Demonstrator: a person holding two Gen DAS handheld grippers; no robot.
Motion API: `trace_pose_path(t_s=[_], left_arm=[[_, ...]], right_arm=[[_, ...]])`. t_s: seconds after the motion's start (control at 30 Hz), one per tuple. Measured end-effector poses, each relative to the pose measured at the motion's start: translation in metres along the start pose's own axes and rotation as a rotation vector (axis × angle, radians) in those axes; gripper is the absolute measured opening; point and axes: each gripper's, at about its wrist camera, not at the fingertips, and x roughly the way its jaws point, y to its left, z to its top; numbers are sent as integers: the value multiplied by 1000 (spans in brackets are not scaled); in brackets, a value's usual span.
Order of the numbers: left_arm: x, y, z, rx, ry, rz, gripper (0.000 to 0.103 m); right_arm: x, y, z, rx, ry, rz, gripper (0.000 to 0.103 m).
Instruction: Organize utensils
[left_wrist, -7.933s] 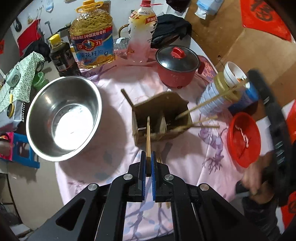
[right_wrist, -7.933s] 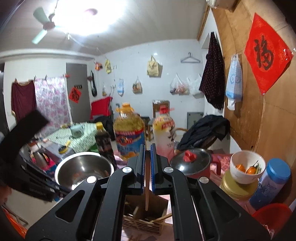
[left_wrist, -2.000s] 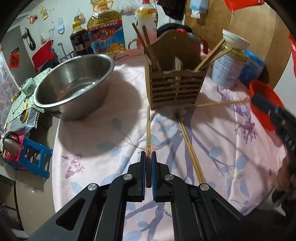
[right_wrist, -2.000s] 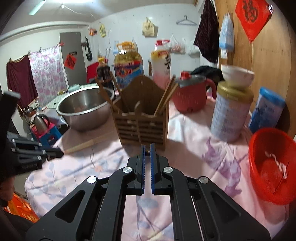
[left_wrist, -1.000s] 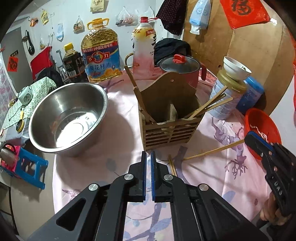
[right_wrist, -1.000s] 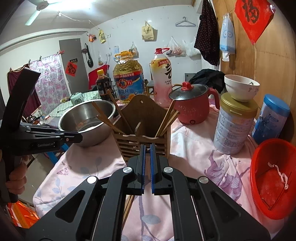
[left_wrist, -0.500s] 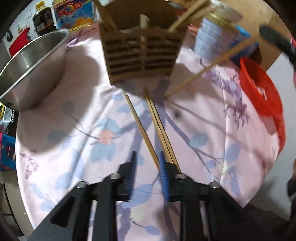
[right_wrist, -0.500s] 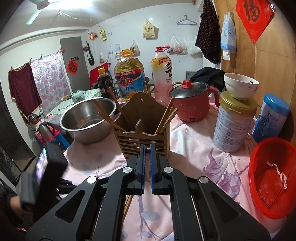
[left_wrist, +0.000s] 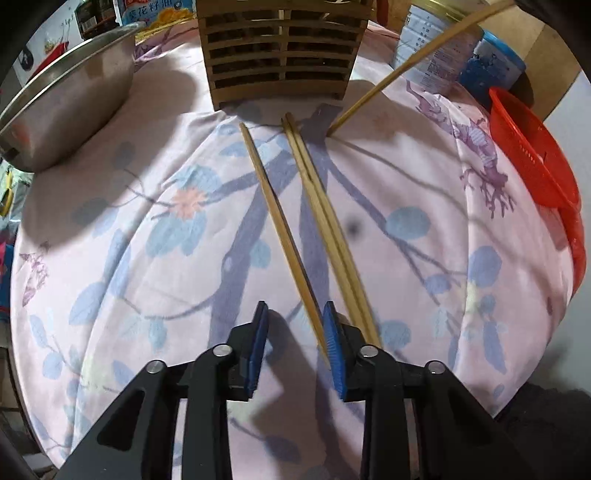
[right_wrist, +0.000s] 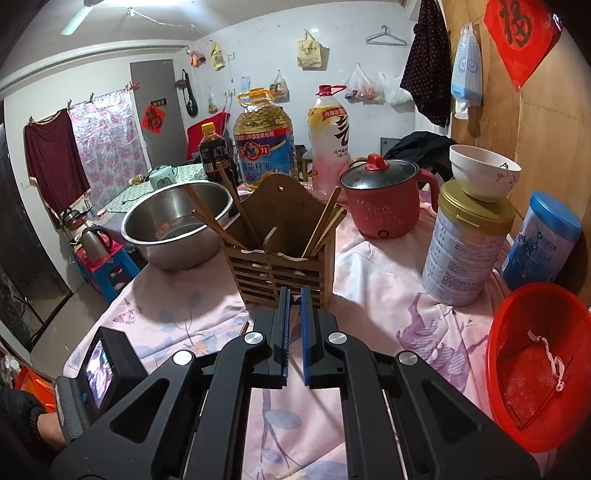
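The left hand-held gripper (left_wrist: 293, 347) is held low over the table (left_wrist: 140, 229) with its jaws spread wide, and nothing is gripped. 1 loose chopstick (left_wrist: 280, 229) lies flat on the cloth directly ahead of it, its near tip already inside the gap and close against the right-hand pad. The long axis runs almost straight away from this gripper, slanting slightly leftward, toward the foot of the wooden holder (left_wrist: 282, 51). Just to the right of the gap, 2 more chopsticks (left_wrist: 325, 225) lie side by side along much the same line, their near ends passing beside the right finger.

The right hand-held gripper (right_wrist: 293, 332) is seen nearly closed on a chopstick in the left wrist view, its shaft slanting down to a tip near the holder's base. The left gripper is judged the nearer for the single stick; a closing across its short axis seems required, with the pair left outside.
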Motion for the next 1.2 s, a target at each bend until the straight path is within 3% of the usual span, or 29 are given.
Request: trace_pose_path(t_s=[0.07,0.23,0.4,0.73,1.03,1.1,1.13,1.17,1.2], left_arm=[[-5,3,-7,3,-3,-3,7],[-21,23,-22,-60,-6,16,6],[-58,41,-17,-115,-72,32,6],[-131,50,35,-126,-194,47,5],[-141,45,84,-69,-241,35,2],[-135,43,82,-47,-223,4,3],[-129,42,78,-32,-204,1,9],[-122,41,73,-20,-187,4,27],[-113,42,65,-8,-170,15,35]], right_arm=[[0,0,0,1,-1,2,7],[0,2,-2,7,1,11,7],[2,5,-4,25,-3,16,6],[5,12,-3,56,-23,17,6],[4,11,-4,92,-47,-3,6],[2,9,-5,100,-52,-12,6],[1,8,-5,104,-50,-15,6],[1,7,-5,106,-50,-16,6],[1,7,-6,109,-48,-19,6]])
